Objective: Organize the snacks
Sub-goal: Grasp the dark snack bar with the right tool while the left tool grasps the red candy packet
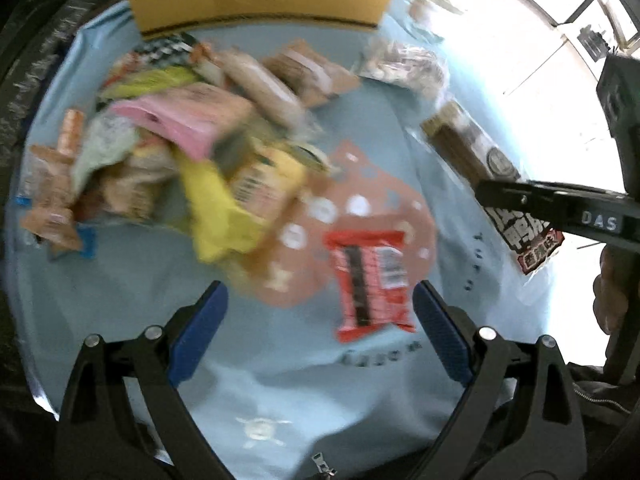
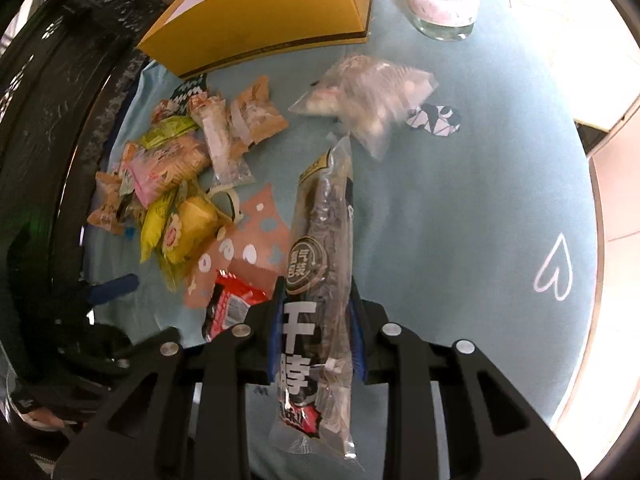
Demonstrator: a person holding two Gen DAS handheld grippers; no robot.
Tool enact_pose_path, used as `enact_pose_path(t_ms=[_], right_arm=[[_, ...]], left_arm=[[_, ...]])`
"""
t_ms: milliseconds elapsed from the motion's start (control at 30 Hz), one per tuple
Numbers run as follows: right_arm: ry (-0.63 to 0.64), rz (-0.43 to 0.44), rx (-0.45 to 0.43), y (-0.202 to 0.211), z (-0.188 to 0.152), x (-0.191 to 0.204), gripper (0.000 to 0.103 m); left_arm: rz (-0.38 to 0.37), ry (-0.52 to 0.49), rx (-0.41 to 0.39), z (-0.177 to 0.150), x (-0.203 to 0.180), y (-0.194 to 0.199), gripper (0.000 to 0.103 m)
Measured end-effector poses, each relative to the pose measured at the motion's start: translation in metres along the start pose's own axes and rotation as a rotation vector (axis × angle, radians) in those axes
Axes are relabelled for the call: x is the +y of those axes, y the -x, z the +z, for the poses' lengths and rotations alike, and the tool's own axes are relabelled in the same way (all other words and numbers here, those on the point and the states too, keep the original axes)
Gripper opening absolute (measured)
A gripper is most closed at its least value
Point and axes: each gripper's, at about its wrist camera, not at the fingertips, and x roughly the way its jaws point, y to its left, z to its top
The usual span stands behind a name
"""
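Clear-wrapped long dark snack stick pack (image 2: pixel 320 280) sits clamped lengthwise in the right gripper (image 2: pixel 316 332) jaws, apparently lifted clear for sorting, while the left gripper (image 1: pixel 320 328) hangs wide open and empty above the red wafer packet (image 1: pixel 370 280) on the blue-clothed surface (image 1: pixel 400 140).

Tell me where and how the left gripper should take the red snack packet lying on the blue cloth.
Grip the red snack packet across its short width at mid-body, coming straight down from above. It lies flat on the light blue cloth, long axis running away from the open left gripper, so the long side edges face the fingers.
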Motion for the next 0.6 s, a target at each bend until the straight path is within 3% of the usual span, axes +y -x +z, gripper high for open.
enact_pose_path(t_ms=[67,167,267,367,400,433,600], right_arm=[[0.029,-0.001,0.004,0.005,-0.003,-0.005,0.028],[0.056,0.003,0.006,0.010,-0.007,-0.014,0.028],[0.076,0.009,0.010,0.015,-0.010,-0.026,0.028],[0.103,0.015,0.015,0.018,-0.012,-0.032,0.028],[0.112,0.017,0.016,0.018,-0.013,-0.032,0.028],[0.125,0.021,0.019,0.019,-0.013,-0.032,0.028],[0.183,0.044,0.003,0.021,-0.011,-0.022,0.028]], left_arm=[[-0.011,0.038,0.033,0.000,-0.008,-0.012,0.091],[-0.034,0.101,0.088,0.001,-0.017,-0.034,0.075],[-0.011,0.151,0.128,0.001,-0.026,-0.054,0.071],[0.022,0.171,0.123,0.003,-0.034,-0.063,0.057],[0.054,0.164,0.114,0.003,-0.037,-0.063,0.046],[0.101,0.159,0.116,0.004,-0.042,-0.063,0.044],[0.164,0.149,0.070,-0.005,-0.045,-0.042,0.044]])
